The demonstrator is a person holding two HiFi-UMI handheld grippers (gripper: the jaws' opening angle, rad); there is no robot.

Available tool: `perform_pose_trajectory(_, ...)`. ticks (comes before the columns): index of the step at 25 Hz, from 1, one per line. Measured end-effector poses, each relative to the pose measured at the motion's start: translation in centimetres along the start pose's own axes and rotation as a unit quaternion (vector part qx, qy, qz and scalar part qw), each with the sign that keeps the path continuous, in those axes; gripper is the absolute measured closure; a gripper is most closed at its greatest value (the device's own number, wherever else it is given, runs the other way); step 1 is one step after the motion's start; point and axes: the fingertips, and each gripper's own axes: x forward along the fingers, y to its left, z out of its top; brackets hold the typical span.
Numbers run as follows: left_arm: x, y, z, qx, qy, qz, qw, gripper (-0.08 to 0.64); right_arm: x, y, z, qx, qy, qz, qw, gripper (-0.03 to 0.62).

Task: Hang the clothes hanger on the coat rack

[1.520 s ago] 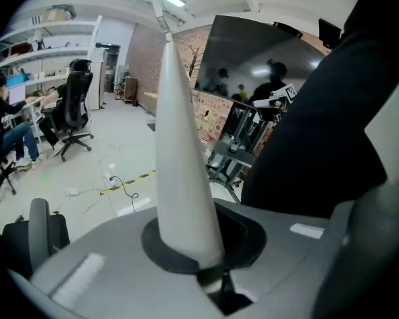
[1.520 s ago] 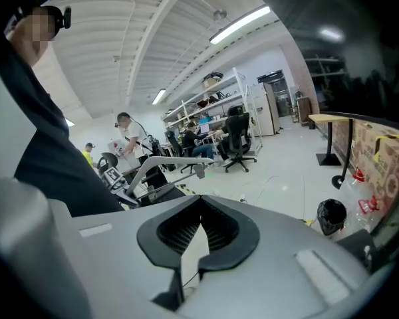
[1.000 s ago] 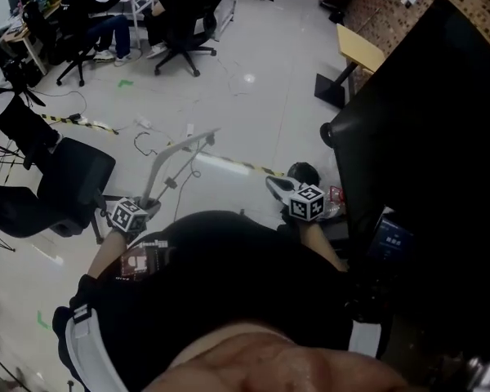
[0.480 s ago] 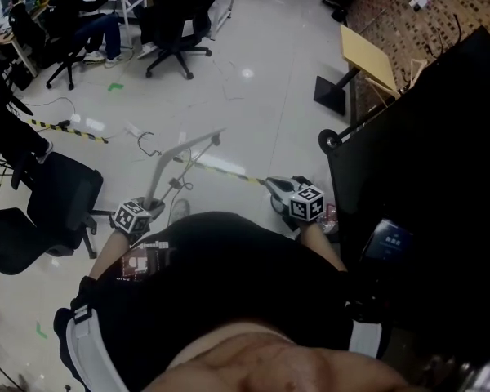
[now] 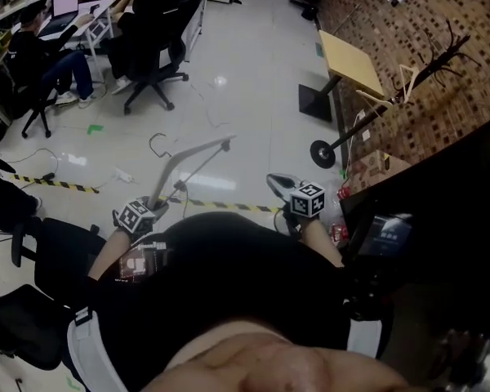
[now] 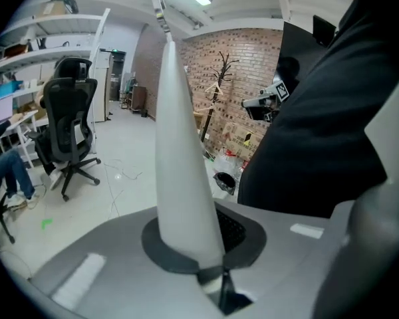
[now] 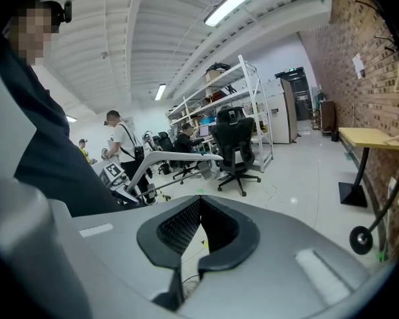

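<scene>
**Head view:** The clothes hanger (image 5: 189, 163) is pinched at one arm end by the left gripper (image 5: 153, 208). Its white body reaches up and away from the fingers, with the wire hook (image 5: 157, 143) at the far end. The right gripper (image 5: 279, 186) is held well apart from the hanger. The coat rack (image 5: 438, 49) stands far ahead of both sets of fingers, off to the right against the brick wall (image 5: 367, 6). The carrying step is judged to be in hand, and nothing is hung yet. Both wrists are partly covered by the person's dark torso (image 5: 229, 284).

**Left gripper view:** The fingers are clamped on the hanger's white arm, which rises straight out from between them. The hook is reduced to a thin sliver at the top and is hard to make out. The rack is seen small, beyond the fingers and to their right.

**Right gripper view:** The fingers are pressed together with nothing between them. The rack's round base (image 7: 360, 239) lies to their right, and its branches are cut off at the frame edge.

Next, the gap to the rack must be closed. The hanger must then be raised and turned until the hook can be lowered over a branch. Which branch is free cannot be told.
</scene>
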Motion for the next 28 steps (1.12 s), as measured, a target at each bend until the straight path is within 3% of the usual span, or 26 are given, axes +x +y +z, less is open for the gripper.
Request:
perform_pose_trajectory(6, 3.0, 7.1, 4.6, -0.008, -0.009, -0.007, 0.9999, 0.541, 5.7, -4.8, 3.1, 0.008, 0.018, 0.010, 1.000, 0.578)
perform_pose_trajectory(11, 7.9, 10.7, 8.6, -0.035, -0.013, 0.009, 0.9993, 0.541, 10.4, -14.2, 5.0, 0.010, 0.038, 0.025, 0.999, 0.578)
perform_pose_trajectory(17, 14.1, 14.4, 15.3, -0.059, -0.013, 0.025, 0.9979, 0.541, 15.1, -24.3, 11.2, -0.011, 0.047, 0.060, 0.997, 0.578)
perform_pose_trajectory(23, 21.1, 18.7, 24.1, -0.046, -0.012, 0.010, 0.9988, 0.541, 15.1, -31.9, 16.8, -0.016, 0.027, 0.059, 0.998, 0.578)
perform_pose_trajectory(28, 26.0, 22.7, 29.5, 0.015, 0.015, -0.026, 0.9994, 0.541, 14.2, -37.1, 18.7, -0.004, 0.009, 0.023, 1.000, 0.577)
